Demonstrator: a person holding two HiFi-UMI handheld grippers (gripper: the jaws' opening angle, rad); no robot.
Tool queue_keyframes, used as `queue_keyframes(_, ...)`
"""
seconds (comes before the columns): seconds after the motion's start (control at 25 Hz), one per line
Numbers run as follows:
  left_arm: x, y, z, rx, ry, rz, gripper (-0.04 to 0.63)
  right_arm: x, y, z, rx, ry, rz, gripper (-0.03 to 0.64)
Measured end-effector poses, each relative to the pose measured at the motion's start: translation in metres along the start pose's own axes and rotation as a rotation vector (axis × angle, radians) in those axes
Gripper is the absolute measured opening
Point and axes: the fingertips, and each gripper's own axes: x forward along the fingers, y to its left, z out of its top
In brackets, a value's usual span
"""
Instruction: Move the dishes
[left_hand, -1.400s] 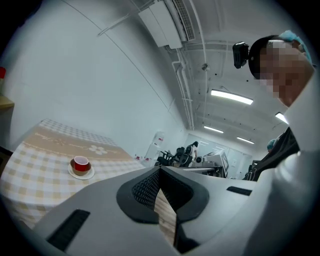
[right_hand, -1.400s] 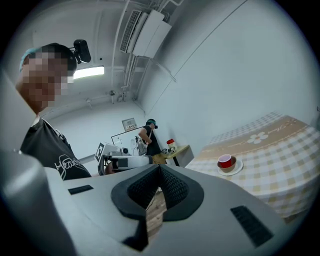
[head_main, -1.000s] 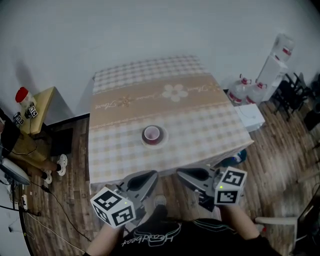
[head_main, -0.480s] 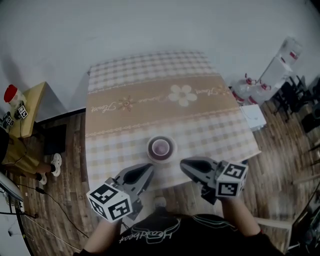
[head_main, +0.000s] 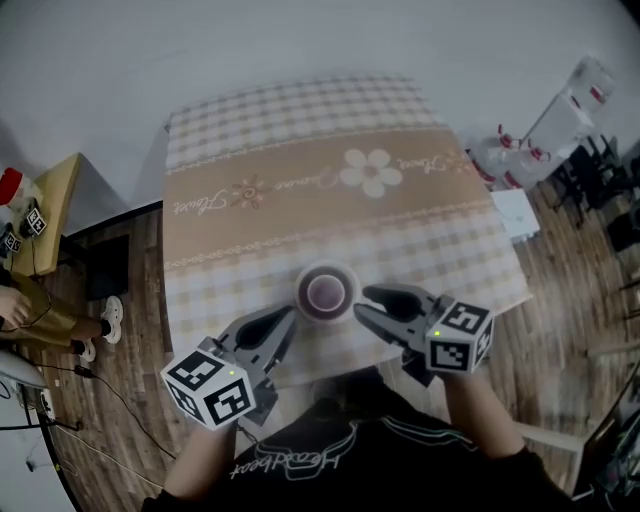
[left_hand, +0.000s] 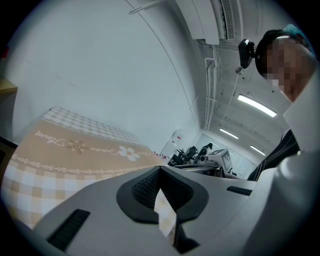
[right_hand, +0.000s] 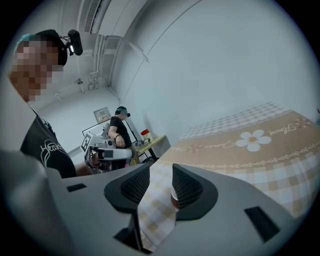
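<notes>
A small cup with a purple inside (head_main: 326, 291) stands on a pale saucer (head_main: 304, 303) near the front edge of the table (head_main: 300, 150), which wears a beige checked cloth with a flower band. My left gripper (head_main: 287, 317) sits just left of the saucer, over the table's edge; its jaws meet at the tips (left_hand: 160, 172) with only a sliver of cloth showing between them. My right gripper (head_main: 366, 304) is just right of the saucer with its jaws a little apart (right_hand: 161, 172) and nothing between them. A bit of the cup (right_hand: 173, 198) peeks past its right pad.
A low wooden side table (head_main: 45, 215) with a red-capped item (head_main: 10, 183) stands at the left. Water bottles (head_main: 520, 150), a white box (head_main: 515, 213) and dark chairs (head_main: 600, 170) are at the right. Shoes (head_main: 108, 325) and cables lie on the wooden floor. Another person (right_hand: 119, 131) stands by the side table.
Both grippers have come forward from below the table's front edge to either side of the cup and saucer. The table now sits closer in the head view.
</notes>
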Motion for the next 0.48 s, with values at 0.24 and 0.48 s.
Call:
queue_keyframes(0.24,0.005,0.014,0.004,-0.028,-0.013,0.059,-0.005,0.019,-0.031,-0.009,-0.015,0.087,-0.003,0.135)
queue_keyframes(0.48,0.004,0.024,0.006,-0.065,-0.035,0.124,-0.005,0.044,-0.054,-0.024,0.007,0.185,0.029,0.135)
